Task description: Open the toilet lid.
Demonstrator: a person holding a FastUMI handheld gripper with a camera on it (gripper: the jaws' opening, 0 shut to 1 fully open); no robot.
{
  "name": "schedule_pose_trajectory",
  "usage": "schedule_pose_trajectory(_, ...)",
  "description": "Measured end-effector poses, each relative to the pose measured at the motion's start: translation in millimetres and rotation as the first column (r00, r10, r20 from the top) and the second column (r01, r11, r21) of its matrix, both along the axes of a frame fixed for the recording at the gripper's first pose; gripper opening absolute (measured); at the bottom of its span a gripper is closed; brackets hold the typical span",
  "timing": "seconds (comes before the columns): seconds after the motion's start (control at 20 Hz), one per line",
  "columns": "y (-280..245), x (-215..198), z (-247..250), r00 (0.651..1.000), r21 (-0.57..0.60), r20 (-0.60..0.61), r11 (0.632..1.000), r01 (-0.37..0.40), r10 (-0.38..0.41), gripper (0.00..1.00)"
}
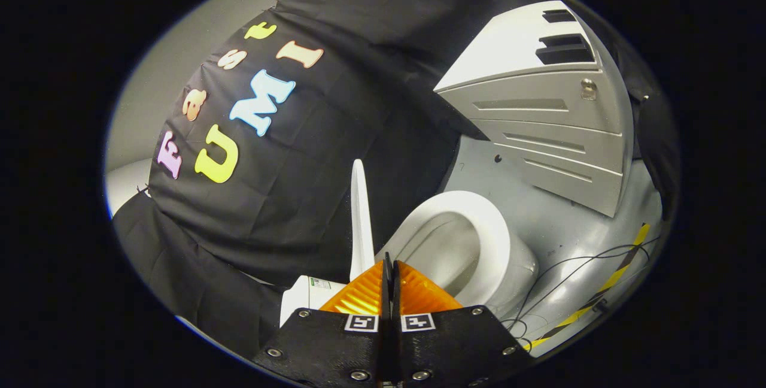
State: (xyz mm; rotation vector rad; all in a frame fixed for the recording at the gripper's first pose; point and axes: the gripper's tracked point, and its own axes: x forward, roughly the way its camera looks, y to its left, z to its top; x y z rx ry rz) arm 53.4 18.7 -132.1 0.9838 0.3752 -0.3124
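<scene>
The white toilet lid (359,214) stands upright and is seen edge-on, rising just left of and beyond my fingertips. To its right the white seat ring (497,226) and the bowl (449,253) lie uncovered. My gripper (389,265) is shut, its two fingers pressed together with nothing visible between them. The fingertips sit close beside the base of the lid, over the back of the bowl; I cannot tell whether they touch it. The white tank (305,298) shows below the lid, left of the fingers.
A grey drawer cabinet (538,118) stands beyond the toilet on the grey floor (556,238). Dark cables (562,274) and a yellow-and-black tape strip (616,274) lie on the floor to the right of the bowl. Black cloth wall (299,196) hangs behind the lid.
</scene>
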Motion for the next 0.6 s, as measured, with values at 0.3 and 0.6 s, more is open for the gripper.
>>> schedule_pose_trajectory(0.3, 18.6, 7.6, 28.2, 0.999, -0.102, 0.022, 0.994, -0.033, 0.035, 0.00)
schedule_pose_trajectory(0.6, 41.1, 14.8, 57.1, 0.996, -0.181, 0.057, 0.981, -0.064, 0.075, 0.00)
